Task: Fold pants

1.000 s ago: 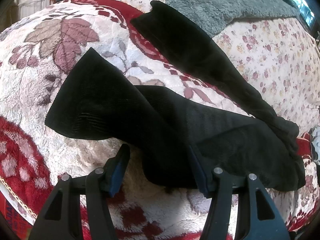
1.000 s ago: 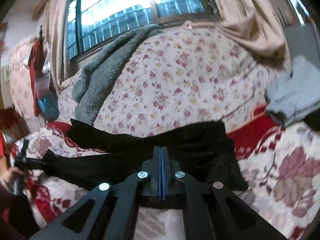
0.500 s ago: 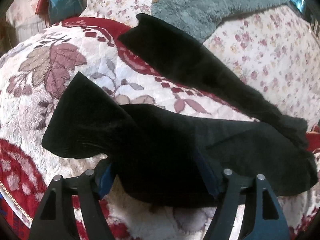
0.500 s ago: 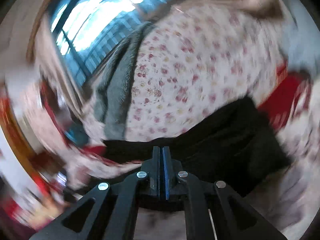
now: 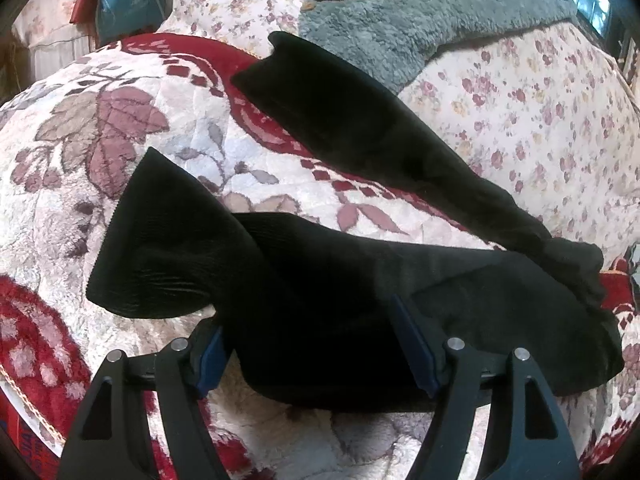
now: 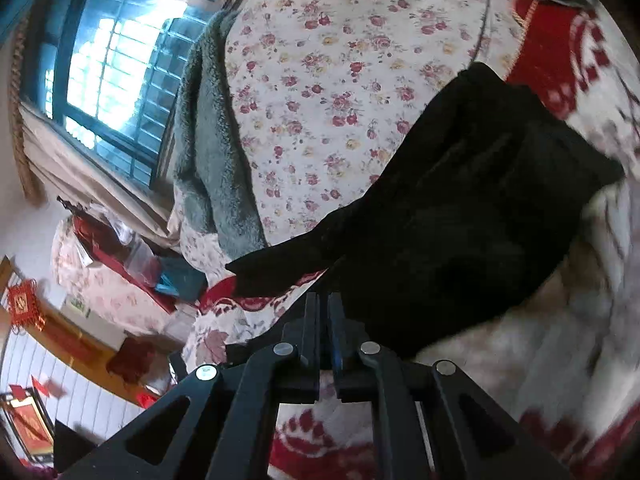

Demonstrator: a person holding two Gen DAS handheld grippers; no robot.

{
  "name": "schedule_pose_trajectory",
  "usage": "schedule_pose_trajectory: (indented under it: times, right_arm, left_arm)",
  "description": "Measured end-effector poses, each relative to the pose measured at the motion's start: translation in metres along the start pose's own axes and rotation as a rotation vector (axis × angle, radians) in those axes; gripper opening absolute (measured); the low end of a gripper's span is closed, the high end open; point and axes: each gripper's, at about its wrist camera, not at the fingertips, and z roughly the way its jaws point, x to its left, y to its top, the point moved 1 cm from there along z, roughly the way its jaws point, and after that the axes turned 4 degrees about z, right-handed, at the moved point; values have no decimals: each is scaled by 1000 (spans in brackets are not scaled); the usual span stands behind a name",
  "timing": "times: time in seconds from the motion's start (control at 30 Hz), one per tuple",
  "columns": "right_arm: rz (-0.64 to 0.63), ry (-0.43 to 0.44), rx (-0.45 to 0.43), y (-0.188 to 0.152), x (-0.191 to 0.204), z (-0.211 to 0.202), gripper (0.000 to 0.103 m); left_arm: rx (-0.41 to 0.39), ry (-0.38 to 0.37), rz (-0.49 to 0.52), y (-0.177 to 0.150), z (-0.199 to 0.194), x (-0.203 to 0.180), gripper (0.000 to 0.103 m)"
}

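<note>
Black pants [image 5: 360,280] lie spread on a red and cream floral blanket [image 5: 120,128] on a bed. One leg runs to the far side, the near leg is twisted with its hem flipped at the left. My left gripper [image 5: 316,344] is open, its jaws on either side of the near leg's edge, with cloth between them. In the right wrist view the pants [image 6: 460,220] lie ahead and to the right. My right gripper [image 6: 324,320] has its jaws nearly together, a thin gap showing, at the pants' edge; whether it pinches cloth is not clear.
A small-flowered quilt [image 5: 540,120] and a grey fleece blanket [image 5: 400,12] lie behind the pants. A blue bag [image 5: 128,0] sits at the far left. A barred window [image 6: 112,60] with curtains is beyond the bed.
My left gripper has moved forward so the near leg now lies between its open jaws. My right gripper has rolled and swung, tilting its view, with its jaws a hair apart now.
</note>
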Motion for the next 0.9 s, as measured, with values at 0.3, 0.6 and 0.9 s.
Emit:
schedule_pose_trajectory:
  times: [0.3, 0.6, 0.9]
  right_arm:
    - [3, -52, 173, -129, 26, -3, 9]
    - [33, -210, 111, -140, 13, -28, 9]
    - [-403, -102, -111, -130, 89, -63, 9]
  left_arm:
    - [13, -19, -44, 2, 1, 0, 74]
    - [9, -46, -64, 7, -2, 5, 74]
    - [3, -37, -60, 5, -6, 4, 74]
